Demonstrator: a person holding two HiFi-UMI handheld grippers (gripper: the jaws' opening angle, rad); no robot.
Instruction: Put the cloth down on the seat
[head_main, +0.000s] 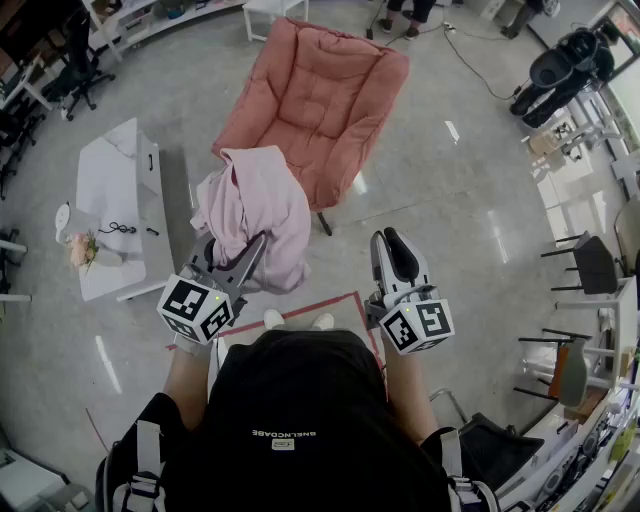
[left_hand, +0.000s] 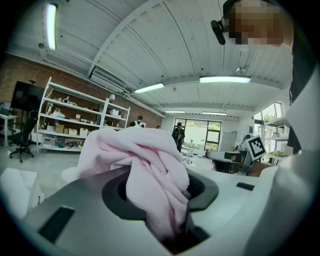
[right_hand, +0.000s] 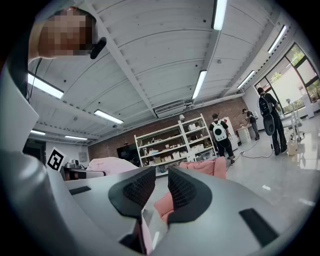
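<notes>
Head view: pink cloth (head_main: 255, 200) bunched and draped from left tongs (head_main: 238, 262) clamped on a fold, hanging just short of the pink seat (head_main: 320, 100) straight ahead; right tongs (head_main: 395, 250) narrowly parted, empty, alongside.

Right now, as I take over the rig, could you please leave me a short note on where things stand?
Left gripper: shut on the pink cloth, which hangs bunched from its jaws.
Right gripper: jaws slightly apart, nothing between them.
Pink armchair: on the floor ahead, seat bare. The cloth is held in the air at its near left side.
Done: the cloth is in the grip.
To do: carry the cloth over the seat, lower it and open the left gripper.
</notes>
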